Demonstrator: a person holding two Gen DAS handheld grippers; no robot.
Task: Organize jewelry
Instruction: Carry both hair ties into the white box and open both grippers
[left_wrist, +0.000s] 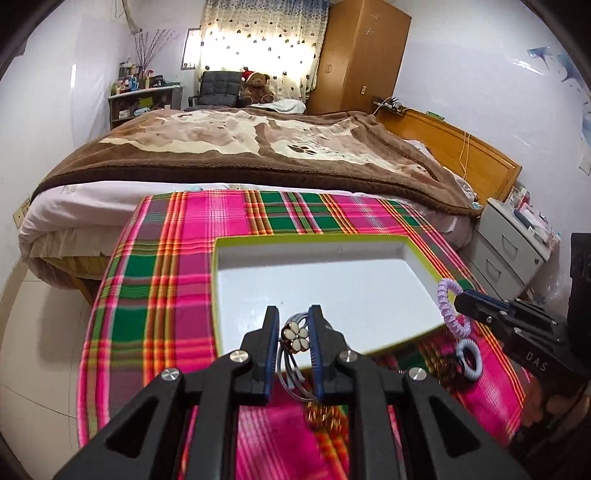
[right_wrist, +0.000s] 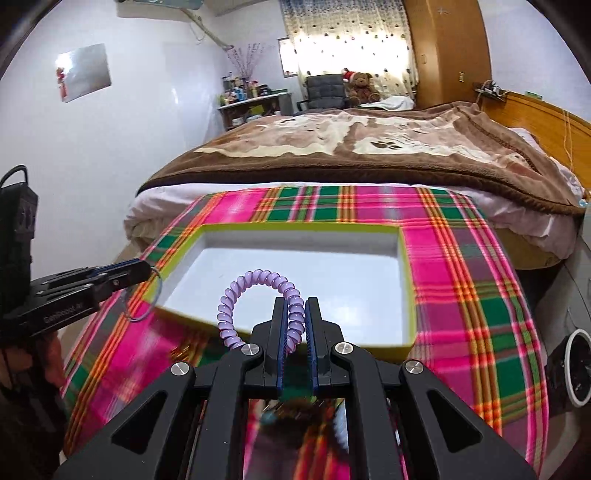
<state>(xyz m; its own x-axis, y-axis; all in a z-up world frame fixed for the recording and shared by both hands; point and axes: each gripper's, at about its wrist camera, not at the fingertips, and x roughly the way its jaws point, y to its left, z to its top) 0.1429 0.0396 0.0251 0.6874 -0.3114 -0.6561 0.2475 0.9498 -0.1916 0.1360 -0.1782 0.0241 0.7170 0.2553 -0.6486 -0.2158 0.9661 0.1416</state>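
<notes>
Surrounding edges: the tray (left_wrist: 221, 295) with white floor and yellow-green rim lies on the counter under a plaid cloth (left_wrist: 155, 295); its near rim is just in front of both claws, and its far rim lies toward the bed (left_wrist: 240, 147).
Open room: the white floor of the tray shows bare in both views; plaid cloth runs on every side of the tray.
Left claw (left_wrist: 293, 334): narrowly parted and clenched on the flower hair tie (left_wrist: 295, 335), held over the near rim of the tray.
Flower hair tie: thin grey-blue loops with a white five-petal flower in a gold-coloured setting; the loops hang below the fingers.
Right claw (right_wrist: 295, 328): almost closed, grasping the purple coil hair tie (right_wrist: 255, 295) at the near rim of the tray.
Purple coil hair tie: a glossy lilac spiral, arching up and to the left of the claw above the tray floor.
Beside the tray: a pale blue ring (left_wrist: 469, 360) lies on the cloth near its right corner; small gold pieces (left_wrist: 323, 415) near the left claw are blurred.
</notes>
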